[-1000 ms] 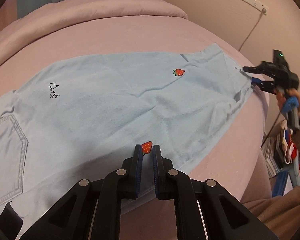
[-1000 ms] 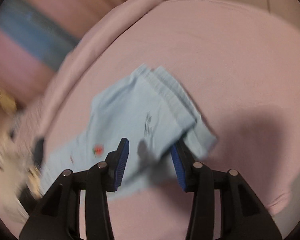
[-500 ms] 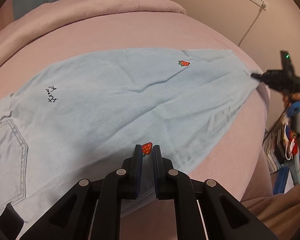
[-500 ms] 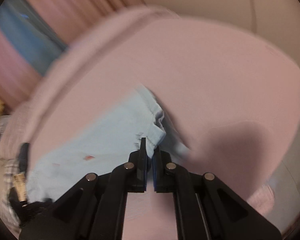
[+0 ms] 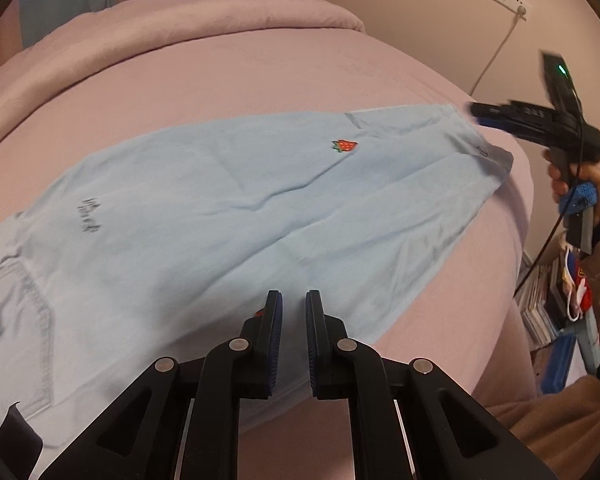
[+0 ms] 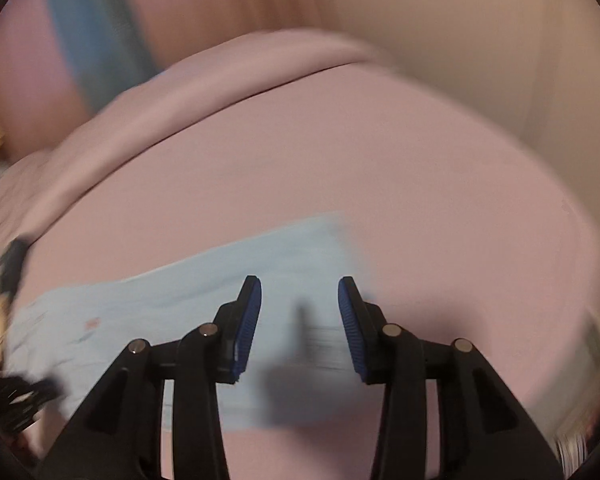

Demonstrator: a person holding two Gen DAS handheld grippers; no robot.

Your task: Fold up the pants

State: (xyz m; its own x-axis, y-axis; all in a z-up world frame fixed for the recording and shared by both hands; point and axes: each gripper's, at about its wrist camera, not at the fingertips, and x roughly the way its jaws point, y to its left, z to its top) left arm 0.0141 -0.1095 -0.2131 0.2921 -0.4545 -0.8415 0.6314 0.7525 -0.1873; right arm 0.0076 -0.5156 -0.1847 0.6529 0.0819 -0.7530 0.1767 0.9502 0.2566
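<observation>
Jaws of the left gripper [image 5: 293, 300] stood narrowly parted over the near edge of the light-blue pants [image 5: 220, 216]; the right gripper [image 6: 299, 294] gaped wide above their hem. Pants lay flat on the pink bed [image 5: 260, 68].

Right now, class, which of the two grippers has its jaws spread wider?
The right gripper: a broad gap shows pale blue pants between its pads, while the left gripper leaves only a narrow slit.
</observation>
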